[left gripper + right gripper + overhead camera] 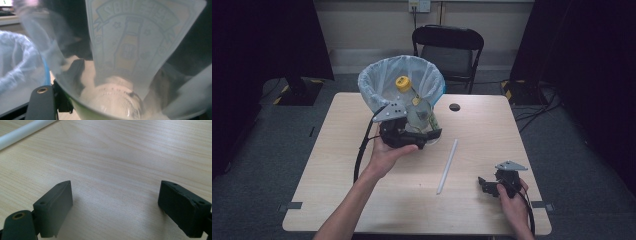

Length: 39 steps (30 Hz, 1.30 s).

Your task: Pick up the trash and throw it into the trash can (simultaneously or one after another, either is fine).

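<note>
Close by, the right gripper (pixel 490 184) sits low on the table (pixel 337 190), its jaws wide open with nothing between them. A white straw (pixel 447 166) lies on the table just past it. Farther off, the left gripper (pixel 419 134) has its jaws closed around a clear plastic bottle (pixel 416 107) with a yellow cap (pixel 403 83). The bottle is tilted toward a bin (pixel 377 80) lined with a pale blue bag at the far edge.

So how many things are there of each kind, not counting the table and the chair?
Bottles: 1, the clear bottle with a yellow cap, held by the left gripper
Bins: 1, the bin lined with a bag
White sticks: 1, the white tube
Grippers: 2, with the right gripper
Total: 5
</note>
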Motion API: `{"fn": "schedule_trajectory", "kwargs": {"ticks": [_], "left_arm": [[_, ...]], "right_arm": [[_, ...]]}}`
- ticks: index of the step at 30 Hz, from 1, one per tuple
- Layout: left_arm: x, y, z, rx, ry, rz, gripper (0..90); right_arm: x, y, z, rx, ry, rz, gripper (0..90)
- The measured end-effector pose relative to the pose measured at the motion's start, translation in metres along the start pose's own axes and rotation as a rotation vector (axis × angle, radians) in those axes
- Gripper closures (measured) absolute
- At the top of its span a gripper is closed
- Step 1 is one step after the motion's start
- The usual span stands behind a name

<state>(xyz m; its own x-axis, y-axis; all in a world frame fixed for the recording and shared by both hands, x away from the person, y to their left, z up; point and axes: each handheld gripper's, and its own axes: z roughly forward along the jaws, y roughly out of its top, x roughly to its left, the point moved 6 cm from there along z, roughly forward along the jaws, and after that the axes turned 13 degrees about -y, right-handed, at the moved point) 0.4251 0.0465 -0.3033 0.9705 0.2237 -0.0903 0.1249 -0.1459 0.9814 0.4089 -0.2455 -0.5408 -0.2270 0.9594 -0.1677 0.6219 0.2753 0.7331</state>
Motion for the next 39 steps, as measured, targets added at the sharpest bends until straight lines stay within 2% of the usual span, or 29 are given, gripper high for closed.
{"fn": "schedule_trajectory", "kwargs": {"ticks": [2,7,11,14,16,18,20,23,29,31,36,39], "left_arm": [[0.003,0.004,-0.003,0.003,0.011,0.015,28.1],[0.009,0.018,-0.009,-0.026,0.017,0.016,28.1],[0.012,0.024,-0.011,-0.033,0.025,0.019,28.1],[0.017,0.029,-0.014,-0.029,0.037,0.037,28.1],[0.019,0.032,-0.014,-0.032,0.022,0.027,28.1],[0.022,0.036,-0.016,-0.037,0.032,0.035,28.1],[0.025,0.038,-0.018,-0.048,0.033,0.022,28.1],[0.031,0.043,-0.021,-0.055,0.045,0.017,28.1],[0.043,0.052,-0.028,-0.048,0.081,0.033,28.1],[0.046,0.055,-0.030,-0.070,0.085,0.025,28.1],[0.055,0.061,-0.033,-0.056,0.106,0.040,28.1],[0.061,0.065,-0.036,-0.061,0.119,0.032,28.1]], "right_arm": [[0.000,0.000,0.000,0.000,0.000,0.000,11.6],[0.000,0.000,0.000,0.000,0.000,0.000,11.6],[0.000,0.000,0.000,-0.001,0.001,0.000,11.6],[0.000,0.000,0.000,0.000,0.001,0.001,11.6],[0.000,0.000,0.000,0.000,0.001,0.000,11.6],[0.000,0.000,0.000,-0.001,0.001,0.000,11.6],[0.000,0.000,0.000,-0.001,0.000,0.000,11.6],[0.000,0.000,0.000,-0.002,0.000,-0.002,11.6],[0.000,0.000,0.000,-0.002,0.000,-0.002,11.6],[0.000,0.000,0.000,-0.002,0.000,-0.002,11.6],[0.000,0.000,0.000,-0.002,0.000,-0.002,11.6],[0.000,0.000,0.000,-0.002,0.000,-0.002,11.6]]}}
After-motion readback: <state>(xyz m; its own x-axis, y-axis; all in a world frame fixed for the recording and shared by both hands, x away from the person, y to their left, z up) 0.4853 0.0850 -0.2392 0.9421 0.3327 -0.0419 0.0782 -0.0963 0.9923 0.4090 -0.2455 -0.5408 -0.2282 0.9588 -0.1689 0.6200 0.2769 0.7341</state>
